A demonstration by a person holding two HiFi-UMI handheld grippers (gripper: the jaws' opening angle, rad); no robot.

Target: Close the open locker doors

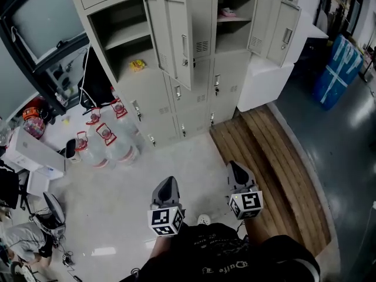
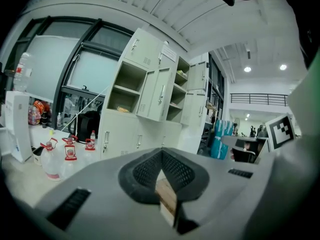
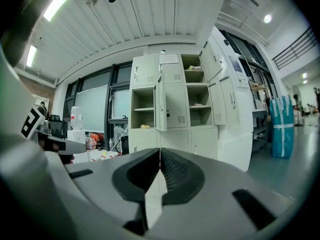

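The lockers [image 1: 194,93] stand at the far side of the floor, well apart from both of your grippers. On their left side one compartment [image 1: 120,37] gapes open, with a yellow item [image 1: 137,64] on its lower shelf. Its door [image 1: 176,37] is swung out towards you at the compartment's right edge. On the right side another open bay [image 1: 235,22] holds a pink item [image 1: 228,12] on a shelf, and its doors [image 1: 276,25] are swung out to the right. The other doors you can see are closed.

Your left gripper [image 1: 169,182] is low in the head view and points towards the lockers. Its own view shows its jaws pressed together with nothing between them. Your right gripper [image 1: 235,167] is beside it and a little further forward. Its jaws are also together and empty.

Several water jugs [image 1: 106,140] with red handles stand on the floor just left of the lockers, and a black bag [image 1: 97,84] leans behind them. A white block [image 1: 264,81] sits against the lockers' right side. Wooden boards [image 1: 270,163] run along the floor ahead of your right gripper, and a blue wrapped bundle [image 1: 338,69] stands further right.
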